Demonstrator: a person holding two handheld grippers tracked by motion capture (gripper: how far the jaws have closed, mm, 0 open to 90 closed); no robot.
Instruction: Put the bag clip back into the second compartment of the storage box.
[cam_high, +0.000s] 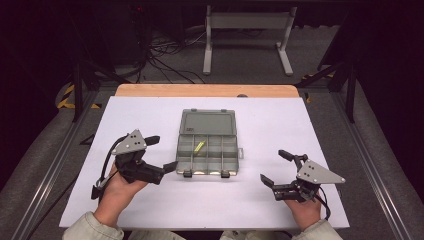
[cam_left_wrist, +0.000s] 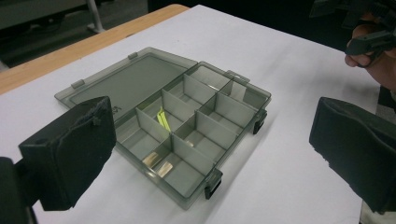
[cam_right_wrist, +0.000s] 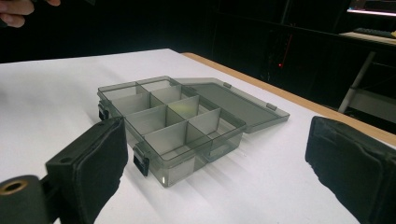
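Observation:
A smoky grey see-through compartment box (cam_high: 207, 155) lies open in the middle of the white table (cam_high: 260, 200), its lid (cam_high: 208, 122) flat on the far side. A thin yellow-green piece (cam_high: 199, 146) rests in one back compartment, and the left gripper view shows this piece (cam_left_wrist: 162, 119) too. My left gripper (cam_high: 161, 153) is open just left of the box, holding nothing. The box (cam_left_wrist: 187, 126) lies ahead between its wide-apart jaws. My right gripper (cam_high: 275, 167) is open to the box's right, holding nothing, and looks at the box (cam_right_wrist: 173, 121) from its latch side.
Two black latches (cam_high: 187, 174) sit on the box's near wall. A wooden strip (cam_high: 207, 90) edges the table's far side. Beyond it, a white metal stand (cam_high: 247, 30) and loose cables (cam_high: 165, 55) are on the floor.

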